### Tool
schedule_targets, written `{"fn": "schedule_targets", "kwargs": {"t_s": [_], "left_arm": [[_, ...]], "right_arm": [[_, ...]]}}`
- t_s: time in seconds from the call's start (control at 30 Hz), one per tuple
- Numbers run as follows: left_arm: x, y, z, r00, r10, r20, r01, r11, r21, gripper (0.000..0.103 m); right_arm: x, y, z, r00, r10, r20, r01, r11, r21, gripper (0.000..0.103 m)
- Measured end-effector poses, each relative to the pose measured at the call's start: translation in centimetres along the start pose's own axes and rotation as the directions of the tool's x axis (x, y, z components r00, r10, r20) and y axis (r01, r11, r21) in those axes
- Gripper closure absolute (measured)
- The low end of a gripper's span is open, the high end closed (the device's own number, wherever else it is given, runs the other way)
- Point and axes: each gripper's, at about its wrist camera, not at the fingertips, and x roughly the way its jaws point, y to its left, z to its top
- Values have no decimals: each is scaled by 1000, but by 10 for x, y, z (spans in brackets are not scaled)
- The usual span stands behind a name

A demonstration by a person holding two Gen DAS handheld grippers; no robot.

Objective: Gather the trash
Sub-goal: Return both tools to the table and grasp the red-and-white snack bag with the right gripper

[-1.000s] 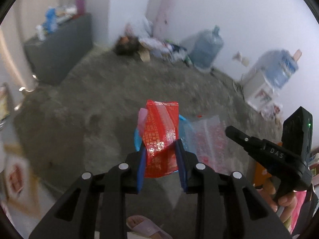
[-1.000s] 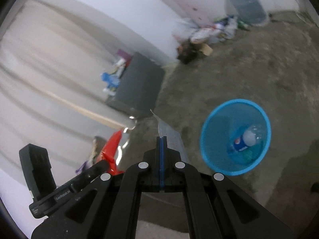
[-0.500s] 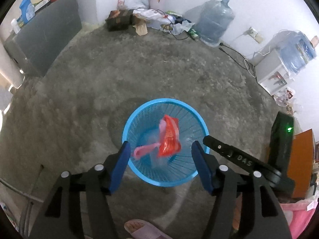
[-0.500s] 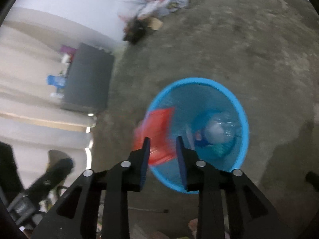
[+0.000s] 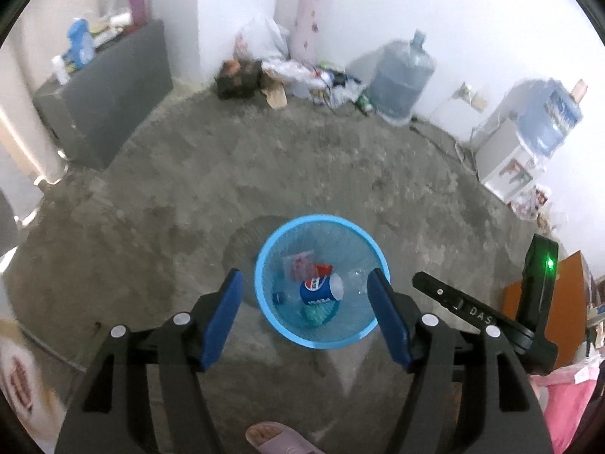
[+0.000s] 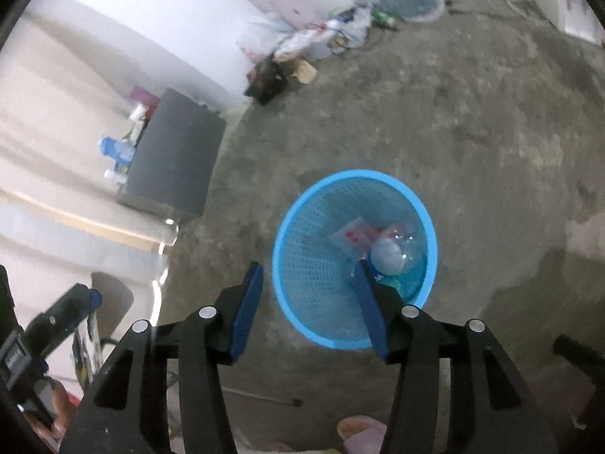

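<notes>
- Left wrist view: the blue basket [image 5: 320,282] stands on the concrete floor [image 5: 302,174] at lower centre, holding a soda bottle [image 5: 321,290], a red wrapper [image 5: 324,268] and a clear packet [image 5: 298,263].
- The left gripper [image 5: 304,317] hangs over the basket; its jaws have just been opening and now stand wide apart with nothing between them.
- In the right wrist view the right gripper [image 6: 308,308] is likewise spread and bare, its jaws just opened, with the basket [image 6: 317,227] at centre right.
- The drop looks finished; the next move calls for going after more litter.
- The likeliest source is the heap of bags and scraps [image 5: 295,75] at the wall, upper centre, beside a water jug [image 5: 402,79].
- A dark cabinet [image 5: 109,102] sits upper left; a slipper [image 5: 280,437] shows at the bottom edge. The floor between looks unobstructed.
</notes>
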Motion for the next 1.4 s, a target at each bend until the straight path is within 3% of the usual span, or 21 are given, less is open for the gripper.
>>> {"fn": "schedule_targets", "kwargs": {"t_s": [0.13,0.27,0.37,0.5,0.67,0.8,1.03,1.2,1.4], "left_arm": [[-56,21,-16,997,35,76,-33,999,-33,36],[-115,50,-41,982,88,166,-73,993,-93,36],[-162,76,-68,960,144,240,-109,982,-151,36],[-218,113,-114,915,255,312,-183,953,-242,36],[-278,157,-181,856,382,348,-246,893,-376,36],[-312,190,-239,802,496,334,-298,816,-495,36],[-343,248,-314,743,609,278,-321,688,-651,36],[-351,282,-343,736,628,253,-289,629,-722,36],[-348,310,-362,731,641,234,-286,599,-748,36]], "right_arm": [[-21,27,-7,999,12,36,-8,995,-102,50],[-38,59,-17,997,61,38,-53,980,-193,48],[-49,87,-25,994,109,28,-99,961,-258,47],[-59,128,-44,984,176,2,-163,920,-357,45],[-58,185,-73,970,234,-64,-236,851,-469,45],[-57,239,-104,955,270,-124,-291,763,-577,45],[-52,331,-165,922,308,-234,-377,579,-723,42],[-41,389,-214,903,322,-286,-408,425,-808,38],[-21,436,-251,895,301,-328,-417,309,-855,37]]}}
